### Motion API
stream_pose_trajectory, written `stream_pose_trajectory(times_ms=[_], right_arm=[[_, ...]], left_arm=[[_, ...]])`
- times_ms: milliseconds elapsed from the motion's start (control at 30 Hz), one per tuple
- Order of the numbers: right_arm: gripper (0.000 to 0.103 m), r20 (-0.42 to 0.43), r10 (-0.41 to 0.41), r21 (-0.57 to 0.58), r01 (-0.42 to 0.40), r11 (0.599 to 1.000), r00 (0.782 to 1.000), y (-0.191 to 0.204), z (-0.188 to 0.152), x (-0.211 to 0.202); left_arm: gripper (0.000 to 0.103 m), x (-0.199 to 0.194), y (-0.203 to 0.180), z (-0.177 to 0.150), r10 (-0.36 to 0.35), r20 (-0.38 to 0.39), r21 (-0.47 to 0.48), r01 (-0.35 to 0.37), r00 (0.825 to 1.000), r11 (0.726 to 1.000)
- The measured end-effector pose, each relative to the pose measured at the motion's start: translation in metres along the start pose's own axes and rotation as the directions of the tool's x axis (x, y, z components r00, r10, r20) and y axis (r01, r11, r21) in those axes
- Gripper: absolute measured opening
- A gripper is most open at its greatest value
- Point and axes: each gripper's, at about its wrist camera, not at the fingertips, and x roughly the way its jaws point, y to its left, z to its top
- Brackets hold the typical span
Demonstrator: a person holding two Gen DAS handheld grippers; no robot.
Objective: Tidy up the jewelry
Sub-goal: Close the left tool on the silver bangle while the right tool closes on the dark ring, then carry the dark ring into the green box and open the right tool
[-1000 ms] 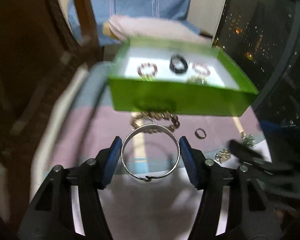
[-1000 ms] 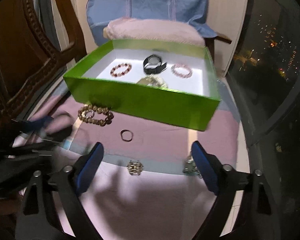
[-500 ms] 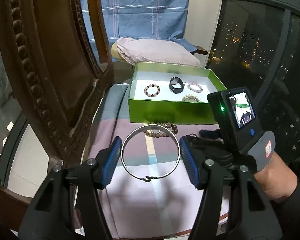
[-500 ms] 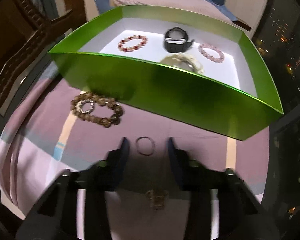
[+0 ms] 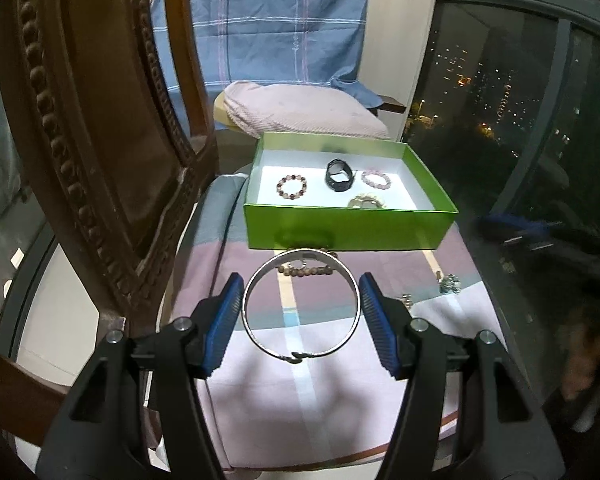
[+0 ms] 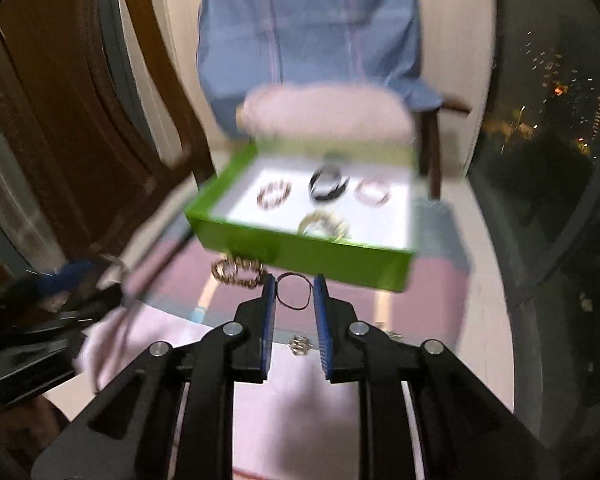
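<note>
**Two loops held, one box straight ahead**

Two pieces of jewelry are off the cloth and both face the same target. The left gripper [image 5: 300, 312] is clamped across a large silver bangle [image 5: 300, 304], its blue pads pressing the ring's left and right sides so the hoop lies nearly flat, its clasp toward the camera. The right gripper [image 6: 294, 294] has just been closing, and its jaws now pinch a small dark ring [image 6: 294, 291] between the pads, the loop again lying roughly flat between them.

The green box [image 5: 348, 232] sits beyond both grippers, directly forward along their fingers and lower than the held pieces. Its long axis runs side to side across each view, so its near wall faces the grippers broadside. Inside it lie a dark beaded bracelet [image 5: 292, 187], a black watch [image 5: 339, 176], a pink bracelet [image 5: 376, 179] and a pale bracelet [image 5: 366, 202] near the front wall.

Judging by the views, the right gripper looks nearer the box: its ring hangs just before the near wall, while the bangle has a brown beaded bracelet [image 5: 306, 269] on the cloth between it and the box. The right view is blurred, so that is tentative. Either piece must go forward over the near wall; the free floor lies at the front left and far right.
</note>
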Motion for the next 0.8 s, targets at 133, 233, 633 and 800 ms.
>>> stream_pose_trajectory(times_ms=[133, 233, 633, 800], right_arm=[[0.019, 0.078, -0.009, 0.054, 0.005, 0.999, 0.997, -0.013, -0.019, -0.048], [0.019, 0.059, -0.017, 0.103, 0.011, 0.995, 0.998, -0.023, -0.04, -0.053], [0.019, 0.033, -0.039, 0.124, 0.034, 0.992, 0.999, -0.04, -0.06, -0.054], [0.019, 0.036, -0.033, 0.119, 0.028, 0.992, 0.999, -0.04, -0.062, -0.057]], left_arm=[[0.059, -0.014, -0.011, 0.0, -0.013, 0.029, 0.013, 0.012, 0.999, 1.0], [0.059, -0.026, -0.023, 0.001, -0.03, 0.053, 0.027, 0.028, 0.998, 0.999], [0.059, -0.017, -0.045, -0.01, -0.01, 0.023, 0.059, 0.008, 1.0, 0.998], [0.059, -0.016, -0.045, -0.01, -0.002, 0.023, 0.064, 0.001, 1.0, 0.998]])
